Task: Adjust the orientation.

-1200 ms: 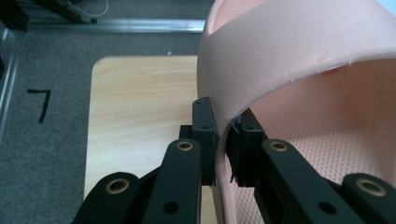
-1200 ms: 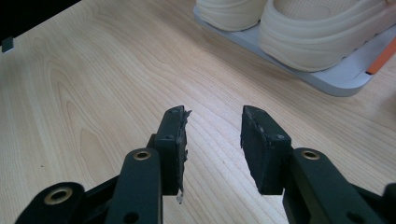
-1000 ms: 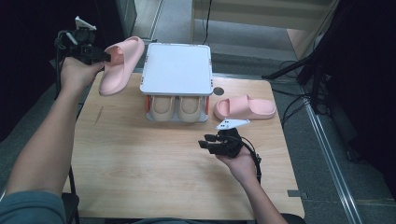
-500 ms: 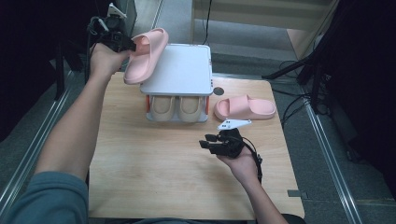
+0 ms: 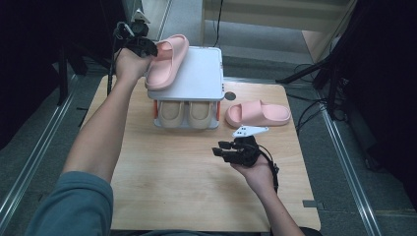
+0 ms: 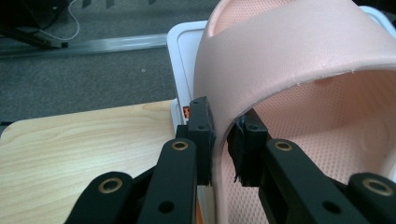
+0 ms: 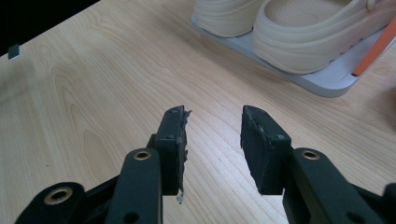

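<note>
A pink slipper [image 5: 169,61] lies tilted on the white top of a small shoe rack [image 5: 201,81], its toe end over the rack's far left corner. My left gripper [image 5: 150,49] is shut on the slipper's strap edge. In the left gripper view the strap wall of the pink slipper [image 6: 303,60] sits between the pads of the left gripper [image 6: 222,140]. Its jaws have just been opening a little. A second pink slipper [image 5: 258,113] lies on the table right of the rack. My right gripper [image 5: 221,150] hovers open over the table with nothing in it; the right gripper view shows that open right gripper [image 7: 212,140].
A pair of beige shoes [image 5: 189,113] fills the rack's lower shelf, toes toward me; these beige shoes [image 7: 299,37] lie ahead of the right jaws. A small dark disc [image 5: 229,96] sits beside the rack. The wooden table [image 5: 172,187] has bare room at the front. Dark floor and rails surround it.
My left hand has carried the pink slipper to the right, from beyond the table's left corner onto the rack's top. The right hand has stayed still.
</note>
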`<state>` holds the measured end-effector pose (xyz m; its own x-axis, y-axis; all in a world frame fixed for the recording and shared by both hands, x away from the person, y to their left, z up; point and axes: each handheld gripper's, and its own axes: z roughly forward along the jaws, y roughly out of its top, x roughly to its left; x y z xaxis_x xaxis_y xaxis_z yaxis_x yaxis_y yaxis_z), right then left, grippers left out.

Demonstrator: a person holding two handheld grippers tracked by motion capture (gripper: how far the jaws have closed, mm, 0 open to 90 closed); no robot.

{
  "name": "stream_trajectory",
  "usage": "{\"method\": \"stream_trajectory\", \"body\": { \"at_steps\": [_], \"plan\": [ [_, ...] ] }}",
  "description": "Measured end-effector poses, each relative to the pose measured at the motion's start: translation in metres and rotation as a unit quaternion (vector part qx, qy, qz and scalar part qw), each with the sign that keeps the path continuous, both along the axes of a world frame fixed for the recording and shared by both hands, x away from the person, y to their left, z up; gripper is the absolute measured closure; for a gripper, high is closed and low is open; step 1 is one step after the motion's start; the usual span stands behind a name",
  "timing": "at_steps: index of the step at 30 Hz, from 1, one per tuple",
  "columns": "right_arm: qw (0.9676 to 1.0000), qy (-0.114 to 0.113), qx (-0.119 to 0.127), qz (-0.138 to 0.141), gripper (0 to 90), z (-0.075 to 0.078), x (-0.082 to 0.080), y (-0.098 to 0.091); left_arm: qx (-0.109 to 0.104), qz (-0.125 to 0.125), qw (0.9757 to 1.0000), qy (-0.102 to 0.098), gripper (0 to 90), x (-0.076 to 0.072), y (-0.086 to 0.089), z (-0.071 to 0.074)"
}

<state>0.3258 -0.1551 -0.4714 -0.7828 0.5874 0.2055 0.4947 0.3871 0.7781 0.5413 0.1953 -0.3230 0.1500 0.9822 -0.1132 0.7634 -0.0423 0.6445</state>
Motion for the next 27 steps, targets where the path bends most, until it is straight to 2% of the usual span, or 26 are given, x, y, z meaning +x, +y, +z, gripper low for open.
{"method": "stream_trajectory", "body": {
  "at_steps": [4, 12, 16, 27],
  "plan": [
    [1.0000, 0.000, -0.001, -0.001, 61.7, 0.000, 0.000, -0.001, 0.002, -0.001, 1.0000, -0.002, 77.9, 0.000, -0.004, -0.001],
    [1.0000, 0.001, -0.005, -0.001, 61.7, -0.001, 0.000, 0.001, -0.007, -0.015, 0.9999, 0.002, 71.0, -0.006, -0.010, -0.004],
    [1.0000, 0.002, -0.004, 0.001, 61.7, -0.001, 0.000, 0.002, -0.021, -0.020, 0.9996, 0.003, 68.5, -0.009, -0.009, -0.003],
    [1.0000, 0.001, -0.007, 0.002, 61.7, -0.002, 0.001, 0.003, -0.031, -0.033, 0.9989, 0.000, 68.1, -0.014, -0.005, -0.003]
  ]
}}
